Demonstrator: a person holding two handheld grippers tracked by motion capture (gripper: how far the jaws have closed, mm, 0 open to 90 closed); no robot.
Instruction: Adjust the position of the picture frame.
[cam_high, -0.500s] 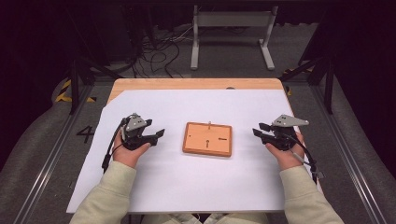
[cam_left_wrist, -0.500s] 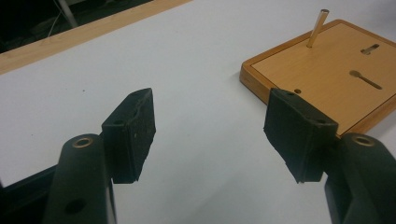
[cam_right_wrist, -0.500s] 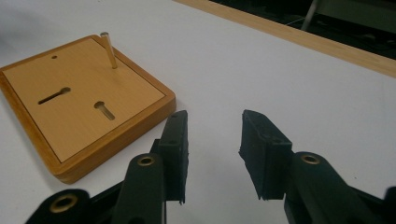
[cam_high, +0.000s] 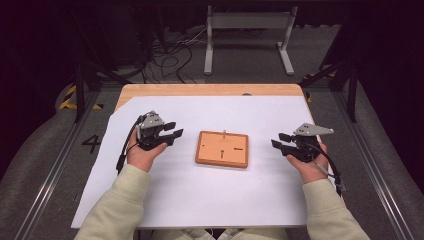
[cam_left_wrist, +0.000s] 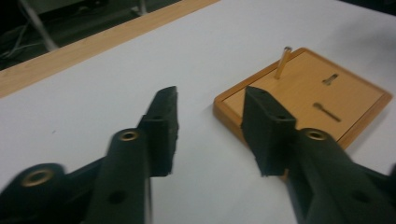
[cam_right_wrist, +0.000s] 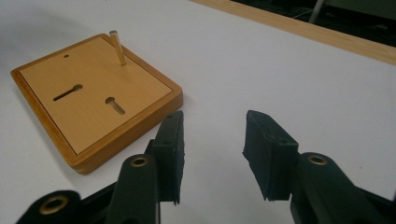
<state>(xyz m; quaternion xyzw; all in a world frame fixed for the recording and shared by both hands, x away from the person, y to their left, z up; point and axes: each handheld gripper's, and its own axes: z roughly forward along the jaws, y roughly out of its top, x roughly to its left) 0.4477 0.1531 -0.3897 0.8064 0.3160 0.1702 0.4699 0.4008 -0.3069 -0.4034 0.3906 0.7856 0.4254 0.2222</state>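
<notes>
A wooden board (cam_high: 222, 149) is seen flat in the middle of the counter (cam_high: 200, 200), on the white sheet. One thin peg (cam_right_wrist: 117, 47) is stood in a hole near the board's far edge; two slots (cam_right_wrist: 67, 92) in its top are left empty. The left tongs (cam_high: 172, 131) and right tongs (cam_high: 279, 140) are held open at either side, well apart from the board, with nothing gripped.
</notes>
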